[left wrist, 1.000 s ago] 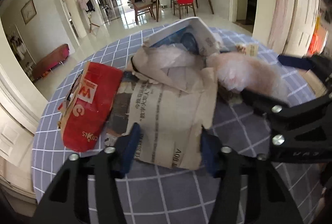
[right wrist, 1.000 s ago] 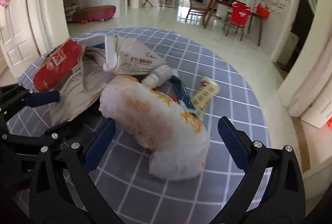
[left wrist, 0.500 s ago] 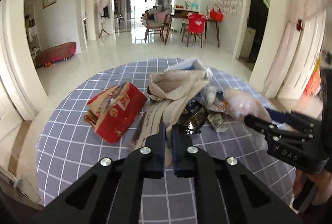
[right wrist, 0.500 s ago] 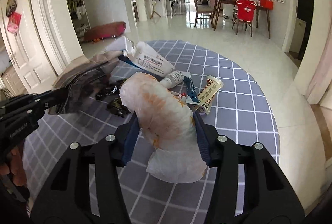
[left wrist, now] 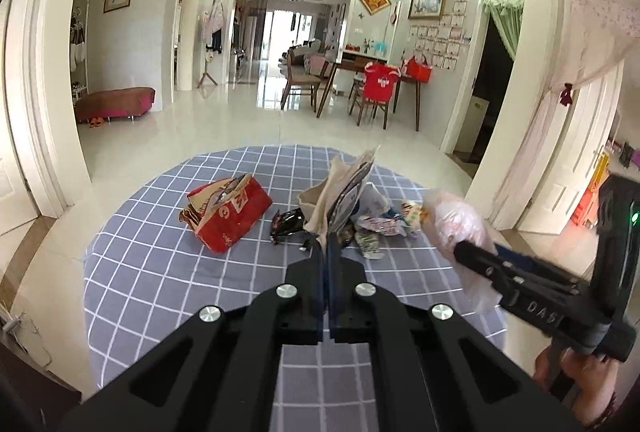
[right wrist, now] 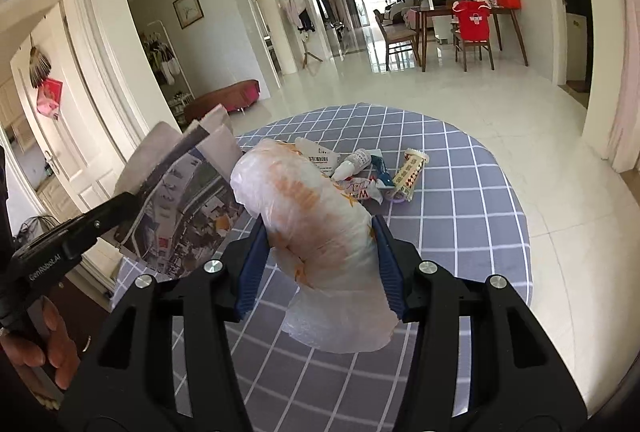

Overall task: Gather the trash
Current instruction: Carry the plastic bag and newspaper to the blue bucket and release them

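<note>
left gripper (left wrist: 326, 260): black, blue fingers (left wrist: 319, 264) | silver screws | right gripper (right wrist: 316, 252): same

Landmark: red carton (left wrist: 226, 213) on checked tablecloth (left wrist: 160, 272).
- Left of and in front of carton — bare cloth to table edge, open passage.
- Just right of carton: black wrapper (left wrist: 286, 223), then dense litter cluster (left wrist: 376, 228); no gap between pieces.
- Above cluster: newspaper (left wrist: 344, 192) hanging from left gripper (left wrist: 326, 256), blocks approach from near side.
- Farther right — plastic bag (left wrist: 460, 228) clamped in right gripper (right wrist: 316, 256), fills that flank.
- Behind carton: cloth bare to far edge.
</note>
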`<state>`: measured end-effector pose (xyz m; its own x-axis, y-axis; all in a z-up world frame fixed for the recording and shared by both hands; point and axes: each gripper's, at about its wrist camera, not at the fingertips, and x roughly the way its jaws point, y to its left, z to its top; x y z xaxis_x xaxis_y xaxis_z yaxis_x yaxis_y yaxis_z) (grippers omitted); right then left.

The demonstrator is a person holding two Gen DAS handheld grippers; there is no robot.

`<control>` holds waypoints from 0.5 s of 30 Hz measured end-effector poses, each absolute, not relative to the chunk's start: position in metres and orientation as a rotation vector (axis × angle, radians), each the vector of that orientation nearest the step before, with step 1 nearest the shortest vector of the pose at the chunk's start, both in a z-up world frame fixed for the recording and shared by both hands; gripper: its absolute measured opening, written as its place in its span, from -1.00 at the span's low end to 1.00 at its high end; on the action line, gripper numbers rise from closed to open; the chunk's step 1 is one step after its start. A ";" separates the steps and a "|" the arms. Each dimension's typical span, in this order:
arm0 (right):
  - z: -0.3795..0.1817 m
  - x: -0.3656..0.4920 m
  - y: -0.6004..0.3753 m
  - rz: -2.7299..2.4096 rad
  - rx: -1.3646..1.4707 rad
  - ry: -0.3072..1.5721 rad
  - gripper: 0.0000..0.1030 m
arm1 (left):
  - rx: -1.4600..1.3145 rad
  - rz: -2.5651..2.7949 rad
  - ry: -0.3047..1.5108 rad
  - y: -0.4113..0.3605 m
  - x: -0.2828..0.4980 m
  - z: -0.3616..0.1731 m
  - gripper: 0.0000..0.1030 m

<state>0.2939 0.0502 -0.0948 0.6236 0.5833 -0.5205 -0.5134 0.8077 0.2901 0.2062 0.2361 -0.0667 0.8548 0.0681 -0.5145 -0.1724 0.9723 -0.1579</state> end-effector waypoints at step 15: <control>-0.080 0.255 -0.007 0.636 0.248 0.607 -0.04 | -0.150 0.069 0.407 0.163 0.171 -0.033 -0.98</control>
<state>0.2551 -0.0066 -0.0797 0.6399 0.6210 -0.4526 -0.4808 0.7830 0.3946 0.1715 0.1631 -0.0335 0.9162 0.0364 -0.3991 -0.0965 0.9866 -0.1316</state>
